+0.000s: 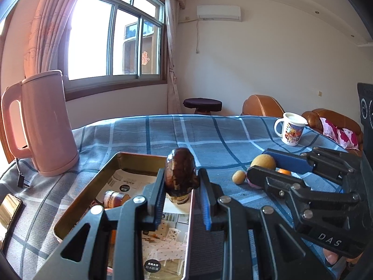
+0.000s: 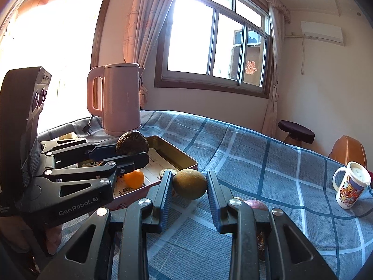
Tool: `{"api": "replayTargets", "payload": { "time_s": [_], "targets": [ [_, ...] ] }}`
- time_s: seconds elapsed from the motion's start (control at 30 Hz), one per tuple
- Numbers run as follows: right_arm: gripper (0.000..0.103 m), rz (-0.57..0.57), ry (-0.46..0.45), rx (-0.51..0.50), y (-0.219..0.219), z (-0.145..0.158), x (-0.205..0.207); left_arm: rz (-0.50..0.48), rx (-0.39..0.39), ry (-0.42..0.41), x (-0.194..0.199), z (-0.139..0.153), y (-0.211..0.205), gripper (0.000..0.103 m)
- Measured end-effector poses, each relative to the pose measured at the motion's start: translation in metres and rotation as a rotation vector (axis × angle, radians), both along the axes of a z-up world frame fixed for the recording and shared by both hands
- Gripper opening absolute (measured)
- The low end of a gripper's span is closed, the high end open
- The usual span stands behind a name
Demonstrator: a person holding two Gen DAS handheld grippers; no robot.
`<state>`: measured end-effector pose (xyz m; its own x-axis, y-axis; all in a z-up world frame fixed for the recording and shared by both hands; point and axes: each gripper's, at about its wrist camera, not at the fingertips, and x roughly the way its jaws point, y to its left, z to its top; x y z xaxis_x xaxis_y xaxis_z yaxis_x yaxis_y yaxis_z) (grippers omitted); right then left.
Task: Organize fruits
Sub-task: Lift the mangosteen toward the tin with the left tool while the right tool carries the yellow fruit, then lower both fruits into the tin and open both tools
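Observation:
My left gripper (image 1: 181, 186) is shut on a dark brown fruit (image 1: 180, 170) and holds it above the gold tin tray (image 1: 130, 161); the fruit also shows in the right wrist view (image 2: 132, 142). An orange (image 2: 134, 177) lies in the tray (image 2: 177, 154). My right gripper (image 2: 189, 186) is open, its fingers on either side of a round yellow-green fruit (image 2: 190, 184) on the cloth, not touching it. That fruit (image 1: 263, 161) and a small yellow fruit (image 1: 239, 176) show in the left wrist view beside the right gripper (image 1: 268, 165). A reddish fruit (image 2: 255, 204) lies partly hidden behind the right finger.
A pink kettle (image 1: 44, 126) stands at the table's left behind the tray, its plug (image 1: 23, 180) beside it. A printed mug (image 1: 291, 128) stands at the far right. A phone (image 1: 9, 210) lies at the left edge. The blue checked cloth (image 1: 186, 135) covers the table.

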<state>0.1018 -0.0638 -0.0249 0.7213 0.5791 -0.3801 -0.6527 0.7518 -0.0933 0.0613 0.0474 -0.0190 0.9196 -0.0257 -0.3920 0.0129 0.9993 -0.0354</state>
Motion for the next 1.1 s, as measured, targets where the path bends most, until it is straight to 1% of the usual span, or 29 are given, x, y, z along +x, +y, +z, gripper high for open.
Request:
{"api": "replayTargets", "payload": {
  "time_s": [0.73,1.1],
  "targets": [
    [0.032,0.073,0.008,-0.043,0.046,-0.003,-0.003,0.092,-0.017,0.019,-0.003,-0.001,0.045,0.028],
    [0.032,0.106,0.039,-0.045,0.064,-0.008,0.0,0.125,-0.023,0.036,-0.003,-0.004,0.061,0.028]
  ]
}}
